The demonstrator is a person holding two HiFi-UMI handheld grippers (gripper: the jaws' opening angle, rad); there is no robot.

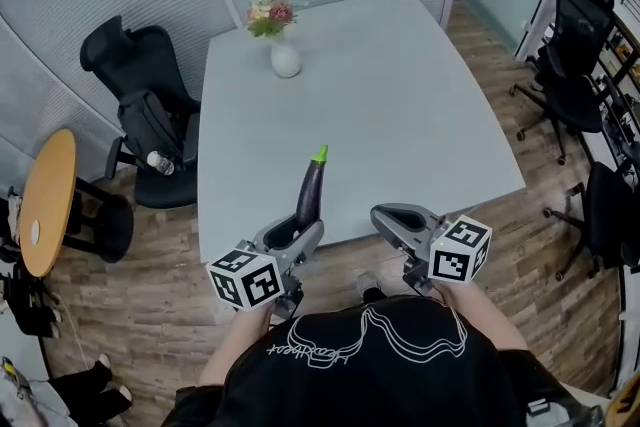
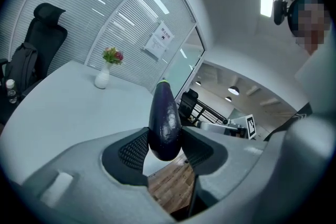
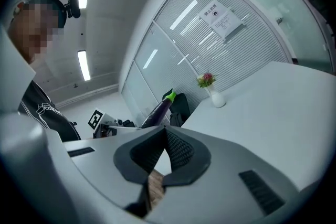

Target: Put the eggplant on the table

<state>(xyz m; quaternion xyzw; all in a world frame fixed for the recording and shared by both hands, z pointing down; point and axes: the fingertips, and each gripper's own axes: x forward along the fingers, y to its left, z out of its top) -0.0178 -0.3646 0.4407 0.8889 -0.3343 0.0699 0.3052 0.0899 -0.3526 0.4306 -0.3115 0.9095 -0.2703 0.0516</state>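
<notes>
A dark purple eggplant [image 1: 309,194] with a green stem stands nearly upright over the near edge of the pale grey table [image 1: 400,105]. My left gripper [image 1: 298,235] is shut on its lower end. In the left gripper view the eggplant [image 2: 164,122] is clamped between the two ribbed pads of that gripper [image 2: 165,150], with its stem pointing up and away. My right gripper [image 1: 388,216] hovers to the right at the table's near edge, shut and holding nothing. In the right gripper view its pads [image 3: 178,150] meet at the tips [image 3: 165,148], and the eggplant [image 3: 157,109] shows beyond them.
A white vase of flowers [image 1: 284,54] stands at the table's far side. A black chair with a backpack and a bottle [image 1: 145,115] and a round wooden side table [image 1: 46,200] are on the left. More black chairs [image 1: 570,45] stand right on the wood floor.
</notes>
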